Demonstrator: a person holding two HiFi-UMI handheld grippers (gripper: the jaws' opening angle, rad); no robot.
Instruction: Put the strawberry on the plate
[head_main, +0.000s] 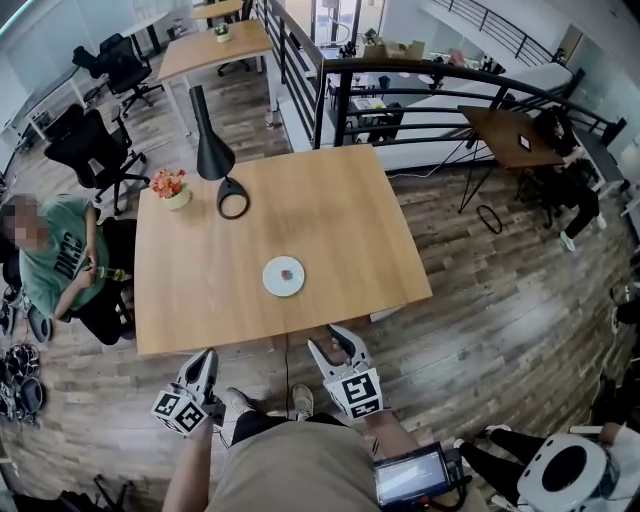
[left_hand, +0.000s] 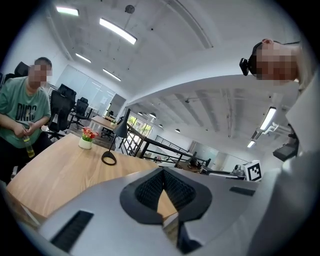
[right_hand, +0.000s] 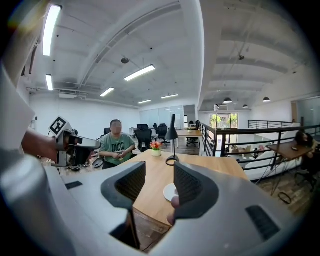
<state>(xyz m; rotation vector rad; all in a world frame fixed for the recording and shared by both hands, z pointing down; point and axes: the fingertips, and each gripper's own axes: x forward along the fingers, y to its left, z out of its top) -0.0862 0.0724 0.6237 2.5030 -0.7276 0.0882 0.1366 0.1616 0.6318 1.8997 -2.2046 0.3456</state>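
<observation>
You're in an open-plan office: your wooden desk (head_main: 330, 220), more desks (head_main: 215, 45) beyond it, black swivel chairs (head_main: 95, 150), long strip lights (right_hand: 140, 72) overhead, and a black railing (head_main: 440, 95) edging the plank floor (head_main: 500, 300).

The table (head_main: 350, 230) is pale, smooth, matt wood; the floor planks (head_main: 500, 300) are darker, grainier wood. The lamp (head_main: 210, 150) at the table's ten o'clock is matt black, the plate (head_main: 270, 284) smooth white.
</observation>
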